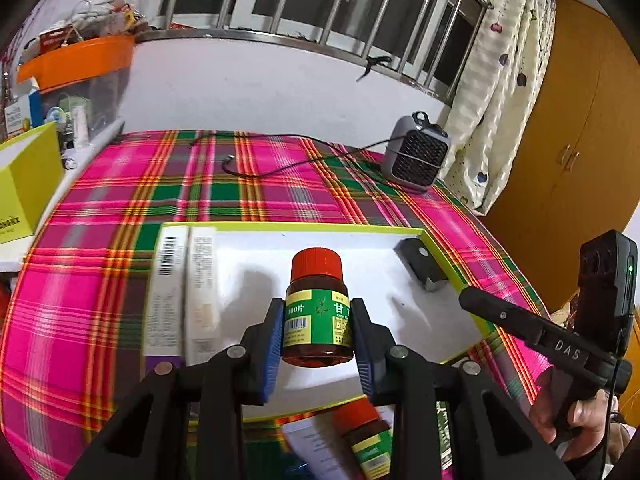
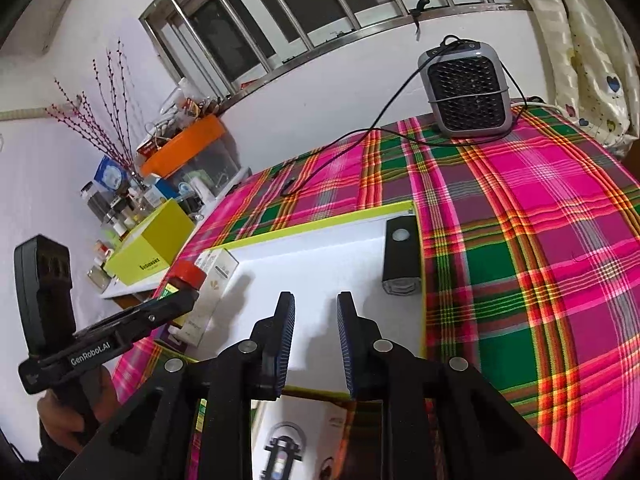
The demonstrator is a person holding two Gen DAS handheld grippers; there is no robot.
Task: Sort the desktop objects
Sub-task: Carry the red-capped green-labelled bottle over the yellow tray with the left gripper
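Left gripper (image 1: 318, 336) is clamped on a red-capped pill bottle (image 1: 317, 308), held upright over the near middle of the white tray (image 1: 360, 252); the tray's free floor lies straight ahead, between the cartons (image 1: 188, 288) at the left and the black box (image 1: 422, 264) at the far right. Right gripper (image 2: 316, 340) holds nothing, its jaws a little apart over the tray's near edge, so the left hand probably makes the placement.
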